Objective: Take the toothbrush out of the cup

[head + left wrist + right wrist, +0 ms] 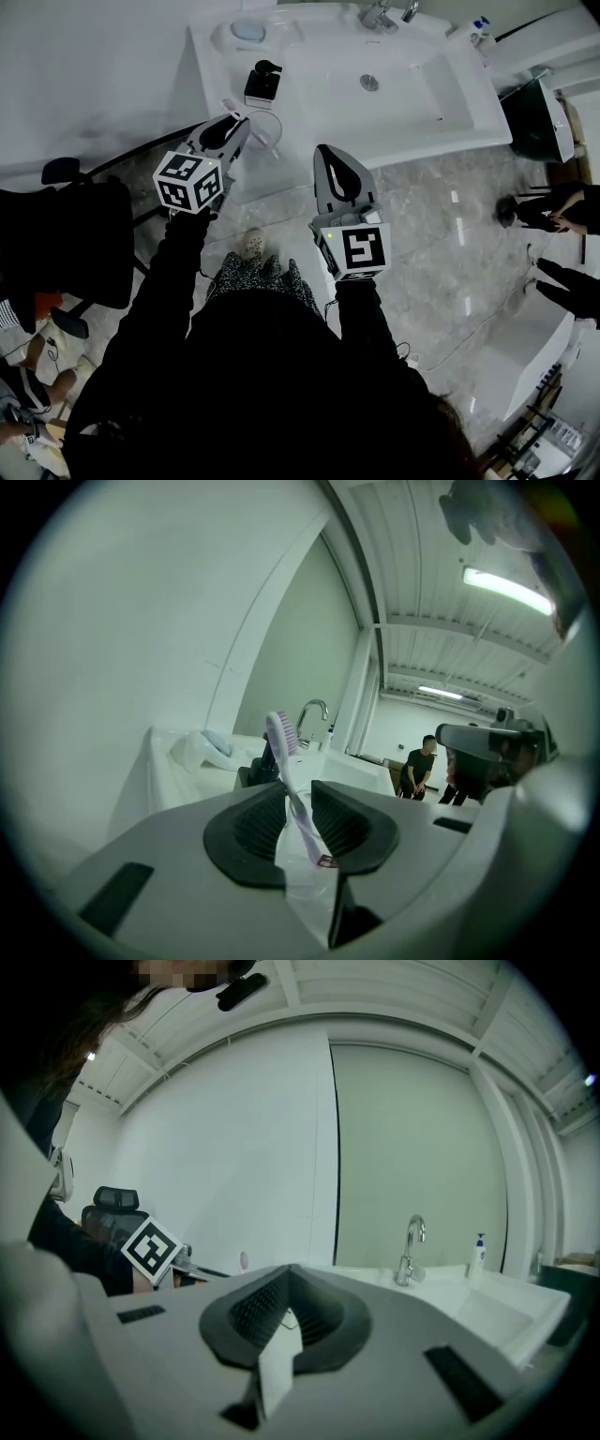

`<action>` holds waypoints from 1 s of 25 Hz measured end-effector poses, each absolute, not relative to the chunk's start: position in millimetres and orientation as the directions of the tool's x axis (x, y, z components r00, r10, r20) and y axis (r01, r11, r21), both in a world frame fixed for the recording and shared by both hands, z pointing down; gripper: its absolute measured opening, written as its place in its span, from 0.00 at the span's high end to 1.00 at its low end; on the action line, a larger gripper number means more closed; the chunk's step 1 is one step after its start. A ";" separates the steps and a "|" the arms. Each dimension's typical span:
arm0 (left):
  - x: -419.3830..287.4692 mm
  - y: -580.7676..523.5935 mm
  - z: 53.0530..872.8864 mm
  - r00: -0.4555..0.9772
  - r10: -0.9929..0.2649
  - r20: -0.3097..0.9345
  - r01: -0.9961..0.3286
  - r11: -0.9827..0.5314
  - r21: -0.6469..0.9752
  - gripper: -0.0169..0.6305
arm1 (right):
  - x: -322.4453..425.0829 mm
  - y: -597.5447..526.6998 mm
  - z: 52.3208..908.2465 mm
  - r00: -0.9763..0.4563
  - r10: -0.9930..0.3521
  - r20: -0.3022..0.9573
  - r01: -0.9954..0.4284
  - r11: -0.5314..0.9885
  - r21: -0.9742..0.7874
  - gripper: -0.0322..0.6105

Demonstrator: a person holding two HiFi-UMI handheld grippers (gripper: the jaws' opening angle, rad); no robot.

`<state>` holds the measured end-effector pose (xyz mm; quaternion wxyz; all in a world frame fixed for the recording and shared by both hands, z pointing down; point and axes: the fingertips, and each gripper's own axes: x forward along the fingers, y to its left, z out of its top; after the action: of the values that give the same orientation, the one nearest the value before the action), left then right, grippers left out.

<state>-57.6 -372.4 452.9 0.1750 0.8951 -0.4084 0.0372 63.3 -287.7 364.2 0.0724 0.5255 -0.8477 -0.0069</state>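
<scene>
A white bench (300, 112) with a sunken basin (412, 89) stands against the wall (94, 75). It has a chrome tap (380, 14) at its back edge, a round drain (369, 82) in the basin, a pale blue soap (248, 30) at the back left corner, a small black object (262, 82) in front of that, and a pump bottle (480, 28) at the back right corner. Just right of the bench is a dark bin (536, 117), and a black office chair (80, 239) stands at the left on the grey marbled floor (441, 234). Two people (539, 211) stand well off to the right, and strip lights (506, 591) glow on the ribbed ceiling (422, 536).
</scene>
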 end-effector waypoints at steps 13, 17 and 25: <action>-51.9 -368.6 440.7 0.691 -0.700 0.180 -0.721 -0.648 0.246 0.91 | 59.7 -286.5 367.3 -0.441 -0.890 0.118 -0.888 0.452 0.089 0.94; -48.9 -364.5 436.1 0.701 -0.693 0.171 -0.711 -0.660 0.242 0.91 | 60.1 -285.2 366.7 -0.441 -0.890 0.116 -0.888 0.452 0.088 0.94; -48.7 -352.9 415.5 0.709 -0.689 0.152 -0.704 -0.681 0.199 0.92 | 55.9 -279.3 363.2 -0.451 -0.886 0.108 -0.884 0.460 0.086 0.94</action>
<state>-48.7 -352.9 415.5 0.1221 0.9163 -0.3801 0.0324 55.9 -279.3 363.2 0.0688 0.5195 -0.8517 -0.0087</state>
